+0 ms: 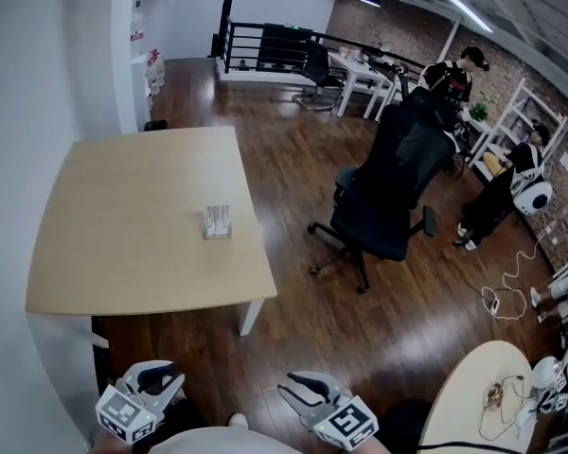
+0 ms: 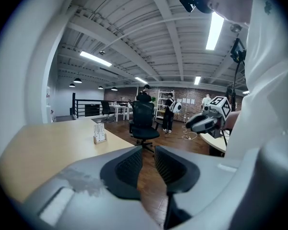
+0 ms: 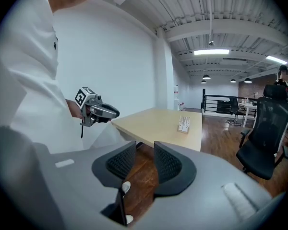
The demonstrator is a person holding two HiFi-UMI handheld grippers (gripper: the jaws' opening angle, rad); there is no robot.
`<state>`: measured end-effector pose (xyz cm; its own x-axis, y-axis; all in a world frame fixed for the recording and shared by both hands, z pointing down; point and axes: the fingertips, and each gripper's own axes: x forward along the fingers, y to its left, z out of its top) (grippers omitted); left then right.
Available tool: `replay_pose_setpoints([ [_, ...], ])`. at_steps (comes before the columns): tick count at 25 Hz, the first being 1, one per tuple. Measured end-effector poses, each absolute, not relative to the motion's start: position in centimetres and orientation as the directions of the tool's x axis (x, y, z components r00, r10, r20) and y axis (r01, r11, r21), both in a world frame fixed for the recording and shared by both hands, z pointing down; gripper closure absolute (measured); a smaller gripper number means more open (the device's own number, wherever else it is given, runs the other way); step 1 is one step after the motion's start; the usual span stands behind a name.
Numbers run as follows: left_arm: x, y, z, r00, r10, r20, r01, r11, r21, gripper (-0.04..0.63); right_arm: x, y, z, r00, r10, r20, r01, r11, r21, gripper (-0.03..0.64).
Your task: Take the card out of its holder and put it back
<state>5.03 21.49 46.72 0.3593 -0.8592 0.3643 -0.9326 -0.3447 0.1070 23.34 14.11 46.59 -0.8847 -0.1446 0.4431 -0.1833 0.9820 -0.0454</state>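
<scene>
bright ceiling strip lighting, fisheye-warped edges

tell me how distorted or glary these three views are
Head view: fisheye bends edges of the pale wooden table, lighting even. Left gripper view: round dark vignette, the long ceiling strip light blows out. Right gripper view: same vignette.

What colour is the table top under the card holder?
The table top is pale beige wood; the head view shows it best.

Dark wood floor (image 1: pixel 293 168), white wall (image 1: pixel 19 83), brick wall (image 1: pixel 388 26), black office chair (image 1: pixel 390 192), strip lights (image 2: pixel 215 30).
</scene>
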Motion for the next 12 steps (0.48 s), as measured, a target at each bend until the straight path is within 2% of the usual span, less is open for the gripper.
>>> replay_pose_setpoints([
  [7,5.6,22.3,44.1,0.356,-0.882,0.310,-0.934,-0.329,0.137,0.518,22.8,15.2,45.4,-0.901,-0.143,0.411,-0.175,0.984,-0.043,0.495],
  [12,5.1,23.0,43.3,0.324,-0.898,0.298,-0.945,-0.293,0.145,0.522,22.7,15.8,45.7,-0.889,-0.128,0.440,-0.158,0.987,-0.034,0.495],
])
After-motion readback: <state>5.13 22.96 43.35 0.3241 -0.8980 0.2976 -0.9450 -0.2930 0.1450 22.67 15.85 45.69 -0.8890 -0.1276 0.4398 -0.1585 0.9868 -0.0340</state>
